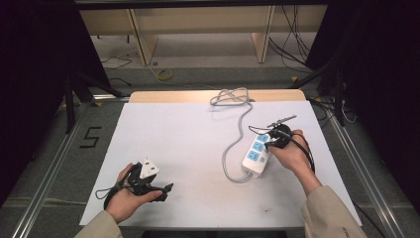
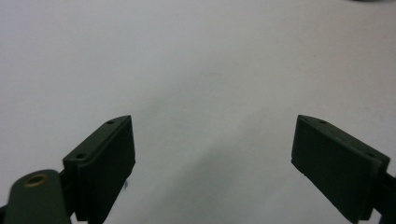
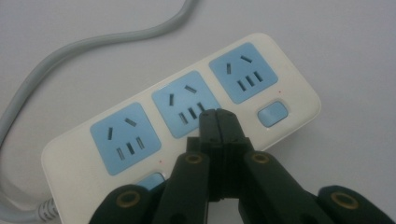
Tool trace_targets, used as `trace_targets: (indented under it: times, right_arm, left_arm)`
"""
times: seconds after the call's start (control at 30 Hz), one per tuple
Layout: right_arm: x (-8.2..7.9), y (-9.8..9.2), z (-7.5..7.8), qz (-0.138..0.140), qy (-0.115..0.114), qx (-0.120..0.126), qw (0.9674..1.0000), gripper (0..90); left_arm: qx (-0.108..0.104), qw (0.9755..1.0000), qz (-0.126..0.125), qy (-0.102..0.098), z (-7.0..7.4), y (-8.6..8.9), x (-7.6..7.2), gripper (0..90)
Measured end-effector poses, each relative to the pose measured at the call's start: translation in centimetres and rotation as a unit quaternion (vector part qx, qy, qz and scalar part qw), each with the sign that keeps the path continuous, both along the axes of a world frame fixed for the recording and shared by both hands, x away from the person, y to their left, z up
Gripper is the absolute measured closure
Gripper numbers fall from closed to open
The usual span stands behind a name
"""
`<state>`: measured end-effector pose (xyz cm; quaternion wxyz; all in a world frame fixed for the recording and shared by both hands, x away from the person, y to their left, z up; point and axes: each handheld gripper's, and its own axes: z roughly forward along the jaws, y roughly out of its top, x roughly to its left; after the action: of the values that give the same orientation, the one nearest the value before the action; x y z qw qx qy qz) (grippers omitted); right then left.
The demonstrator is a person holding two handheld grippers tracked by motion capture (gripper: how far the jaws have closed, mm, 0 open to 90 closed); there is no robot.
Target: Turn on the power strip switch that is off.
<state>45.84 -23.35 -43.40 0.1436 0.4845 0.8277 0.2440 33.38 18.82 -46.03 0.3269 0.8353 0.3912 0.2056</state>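
The right gripper (image 3: 218, 116), jaws closed, rested over the strip (image 3: 182, 121); press straight down on a switch. The left gripper (image 2: 212, 154) sat open.

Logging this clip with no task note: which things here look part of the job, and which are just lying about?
Likely in the job:
- power strip, right claw shut with its tips over the middle socket
- its grey cable, coiled at the table's far edge
- left claw, open over bare table

Just lying about:
- loose cables on the floor
- wooden shelving beyond the table
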Motion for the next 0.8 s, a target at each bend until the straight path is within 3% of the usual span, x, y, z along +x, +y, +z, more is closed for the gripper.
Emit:
trace_targets:
  times: [0.8]
  right_arm:
    - [0.71, 0.30, 0.28, 0.002, 0.022, -0.016, 0.9996, 90.0]
  left_arm:
    - [0.002, 1.0000, -0.003, 0.001, 0.02, -0.01, 0.04, 13.2]
